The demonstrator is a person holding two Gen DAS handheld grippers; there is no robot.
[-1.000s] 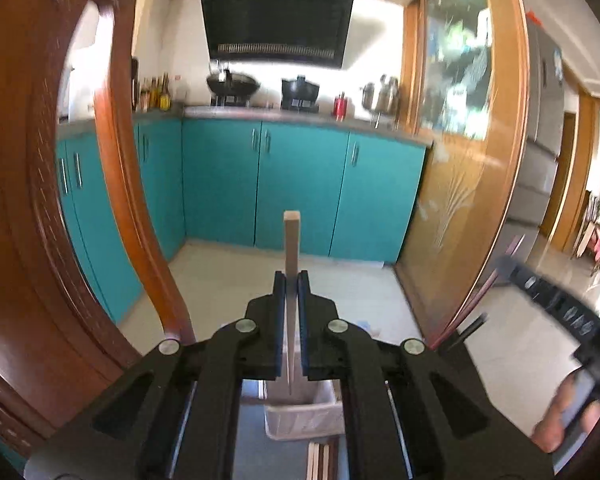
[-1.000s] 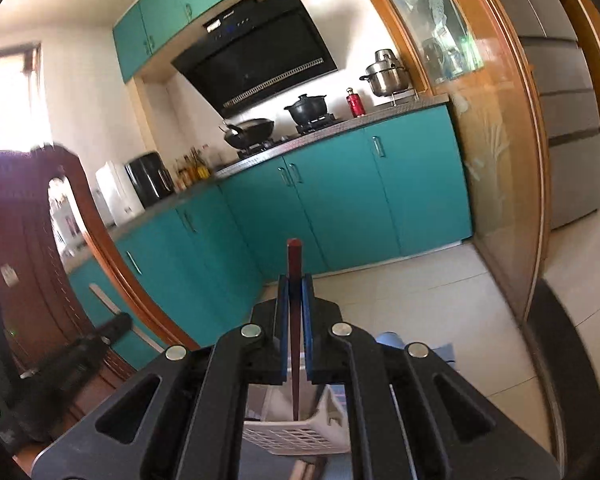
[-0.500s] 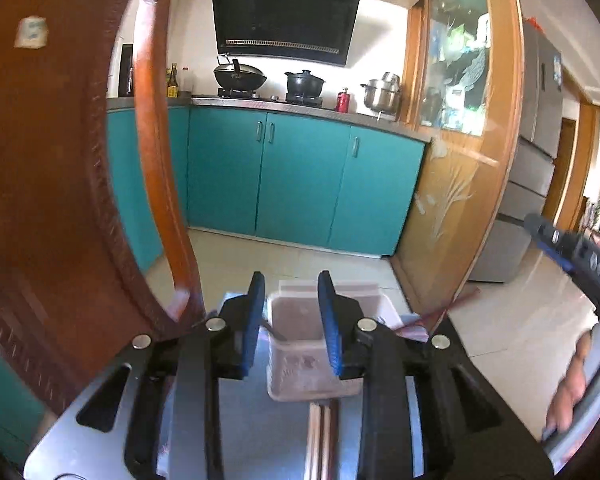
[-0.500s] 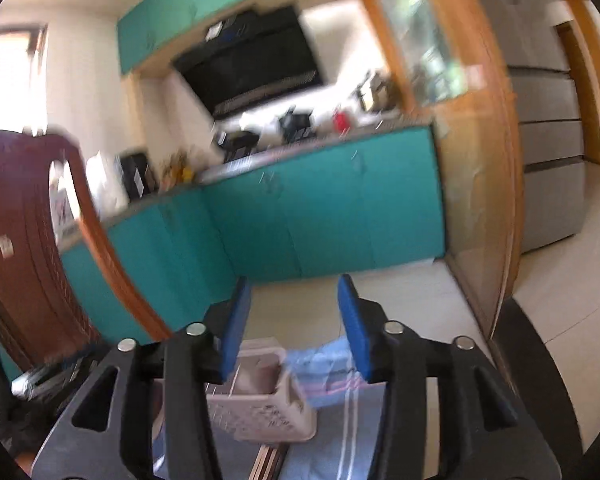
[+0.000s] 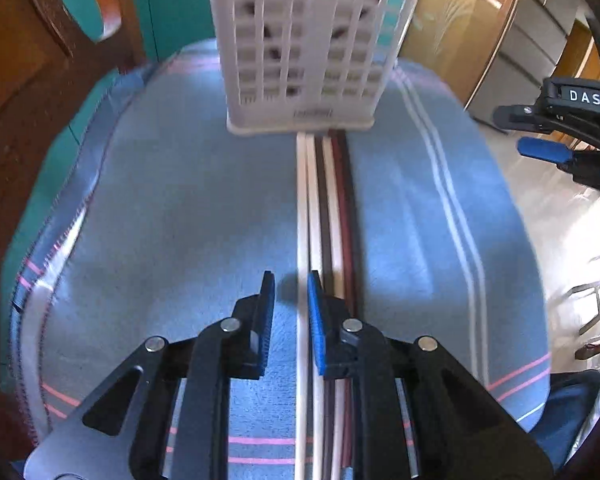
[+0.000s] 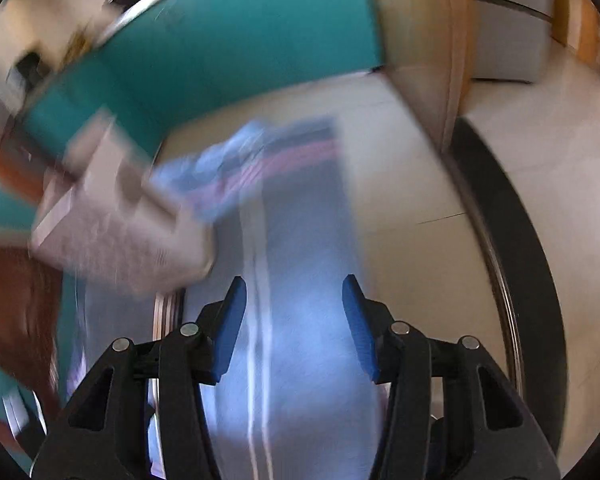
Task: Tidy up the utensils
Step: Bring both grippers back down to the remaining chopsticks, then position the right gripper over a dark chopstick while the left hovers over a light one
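Fingers (image 5: 269, 312) astride the leftmost pale chopstick (image 5: 302, 208), not gripping.

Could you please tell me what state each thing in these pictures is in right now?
Left gripper: open, jaws just closing, a pale chopstick between the fingers, not pinched.
Right gripper: open, nothing between its fingers.
Chopsticks: lying flat, side by side in a row on the towel.
Basket: upright at the row's far end.
Towel: spread flat under everything.
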